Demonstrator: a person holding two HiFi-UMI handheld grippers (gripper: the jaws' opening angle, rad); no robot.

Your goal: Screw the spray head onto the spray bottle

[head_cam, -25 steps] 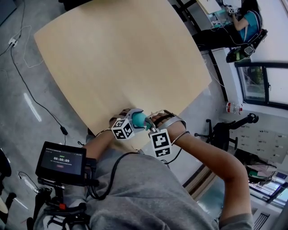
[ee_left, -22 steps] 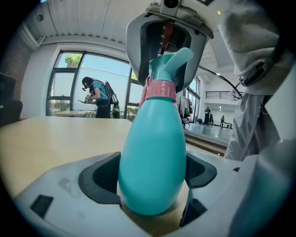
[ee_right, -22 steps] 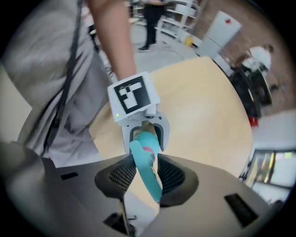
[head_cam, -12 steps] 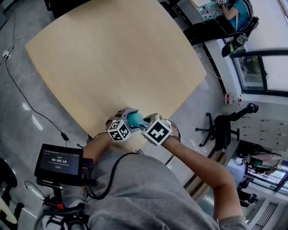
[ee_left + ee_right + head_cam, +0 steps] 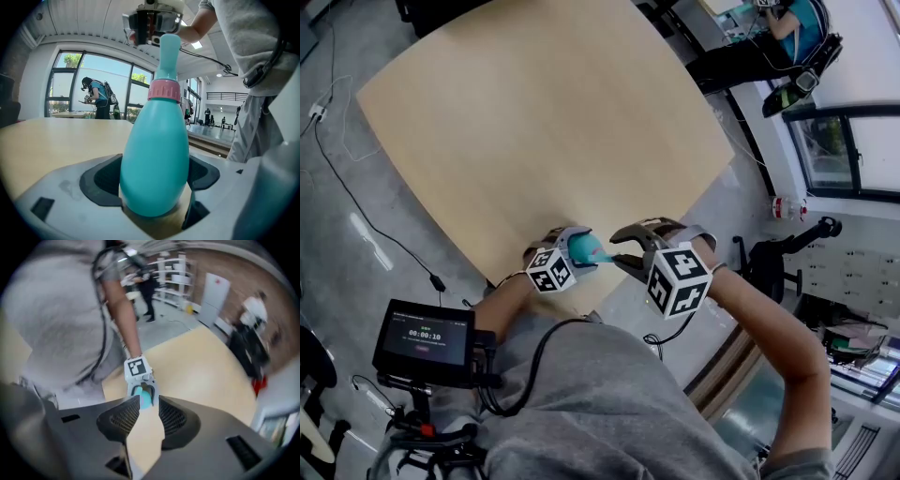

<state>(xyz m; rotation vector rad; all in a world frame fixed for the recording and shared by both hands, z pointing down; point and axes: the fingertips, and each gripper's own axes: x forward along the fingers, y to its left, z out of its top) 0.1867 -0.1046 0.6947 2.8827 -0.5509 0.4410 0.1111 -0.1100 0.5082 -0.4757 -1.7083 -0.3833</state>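
Note:
A teal spray bottle (image 5: 157,154) with a pink ring and a teal top stands upright at the near edge of the table. My left gripper (image 5: 154,176) is shut on its belly, one pad on each side. In the head view the bottle (image 5: 584,248) shows between the two marker cubes. My right gripper (image 5: 625,249) hangs just above and to the right of it, pointing steeply down. From the right gripper view its jaws (image 5: 147,405) stand open with only table and the bottle (image 5: 144,398) far below showing in the gap. They have just been closing a little, on nothing.
The wooden table (image 5: 544,122) stretches away from the bottle. A small monitor (image 5: 425,339) sits at my lower left. An office chair (image 5: 764,267) stands on the right. Another person (image 5: 797,28) works at a far table, and cables lie on the floor at left.
The right gripper has lifted off the bottle's top, moved right in the head view and rolled, so its cube shows another face. The left gripper and the bottle have stayed put.

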